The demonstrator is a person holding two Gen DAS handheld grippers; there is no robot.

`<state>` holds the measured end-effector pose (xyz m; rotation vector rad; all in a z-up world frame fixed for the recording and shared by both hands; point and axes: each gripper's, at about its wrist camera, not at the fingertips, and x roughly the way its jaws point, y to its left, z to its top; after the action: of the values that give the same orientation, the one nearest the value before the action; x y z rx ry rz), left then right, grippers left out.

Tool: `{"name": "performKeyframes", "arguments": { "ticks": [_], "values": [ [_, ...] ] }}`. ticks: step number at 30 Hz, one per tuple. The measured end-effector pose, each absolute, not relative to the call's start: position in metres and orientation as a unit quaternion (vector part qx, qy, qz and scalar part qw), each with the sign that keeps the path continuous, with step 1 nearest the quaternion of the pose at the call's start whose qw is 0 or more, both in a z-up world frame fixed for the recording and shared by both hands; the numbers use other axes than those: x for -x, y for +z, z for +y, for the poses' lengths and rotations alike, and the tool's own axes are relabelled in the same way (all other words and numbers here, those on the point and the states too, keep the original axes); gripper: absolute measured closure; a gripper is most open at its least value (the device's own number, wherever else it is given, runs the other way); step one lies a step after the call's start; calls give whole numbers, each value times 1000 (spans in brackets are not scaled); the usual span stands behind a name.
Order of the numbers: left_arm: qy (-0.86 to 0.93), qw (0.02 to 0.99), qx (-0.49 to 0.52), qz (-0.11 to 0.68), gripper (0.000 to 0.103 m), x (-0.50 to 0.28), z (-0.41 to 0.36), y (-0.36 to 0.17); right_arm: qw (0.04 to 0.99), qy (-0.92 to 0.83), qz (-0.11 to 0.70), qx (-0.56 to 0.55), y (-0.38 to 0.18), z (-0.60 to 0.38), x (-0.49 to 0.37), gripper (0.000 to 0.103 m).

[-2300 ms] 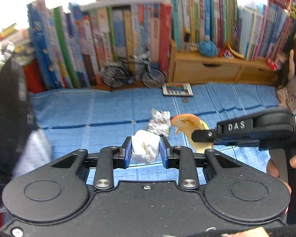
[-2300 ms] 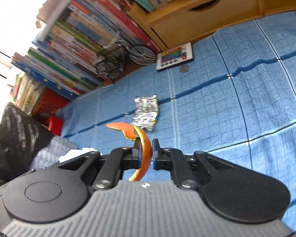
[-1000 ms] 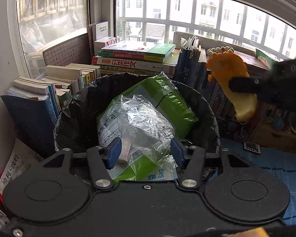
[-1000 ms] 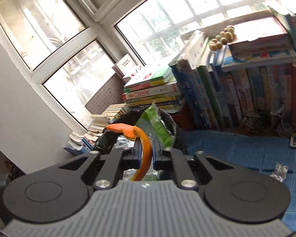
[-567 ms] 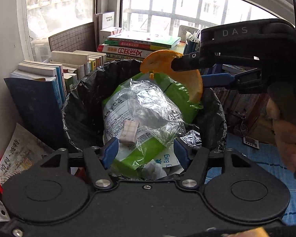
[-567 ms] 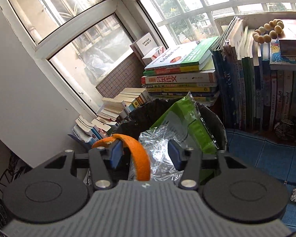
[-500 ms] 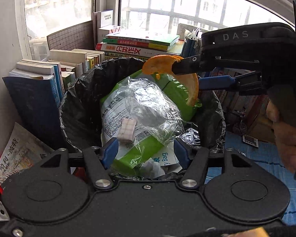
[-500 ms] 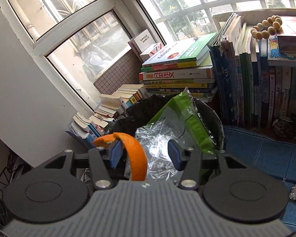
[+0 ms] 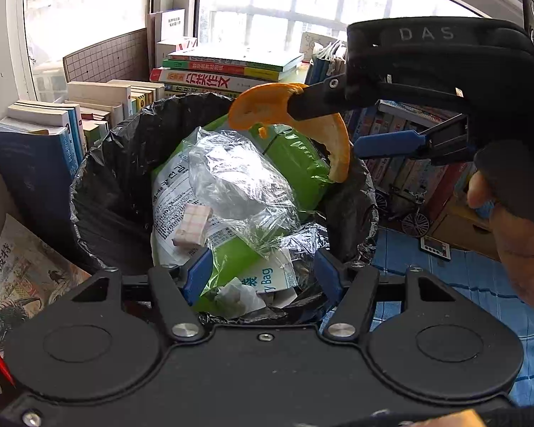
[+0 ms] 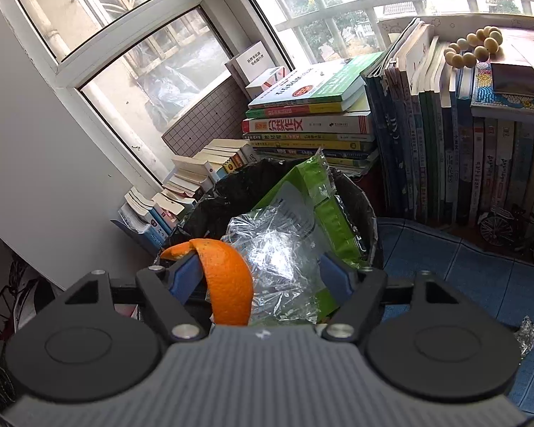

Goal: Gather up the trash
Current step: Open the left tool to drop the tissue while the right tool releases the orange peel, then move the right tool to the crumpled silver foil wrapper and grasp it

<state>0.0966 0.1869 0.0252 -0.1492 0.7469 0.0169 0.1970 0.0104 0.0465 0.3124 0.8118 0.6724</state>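
Curled orange peel (image 10: 229, 284) at lower centre of right wrist view, hanging on one blue finger of right gripper (image 10: 261, 279), fingers just spread wide, above black-lined trash bin (image 9: 99, 178). Left gripper (image 9: 261, 277) spread, pinching nothing.

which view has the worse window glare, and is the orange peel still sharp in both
Left wrist view: the window is blown out to white, yet the orange peel is crisp. Right wrist view: milder glare, buildings show through the panes, the peel is sharp; straight window frames bow from the fisheye.
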Motion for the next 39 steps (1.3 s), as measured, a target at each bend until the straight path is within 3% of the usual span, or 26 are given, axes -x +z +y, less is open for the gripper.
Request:
{"name": "performKeyframes", "arguments": {
  "ticks": [22,39],
  "values": [
    [11,926,78,369,42,-99,187,22,840,316,417,-142,37,15,-199,10],
    [-5,929,70,362,41,-82,186,37,887,243,367,-140,35,-37,-189,9]
  ]
}}
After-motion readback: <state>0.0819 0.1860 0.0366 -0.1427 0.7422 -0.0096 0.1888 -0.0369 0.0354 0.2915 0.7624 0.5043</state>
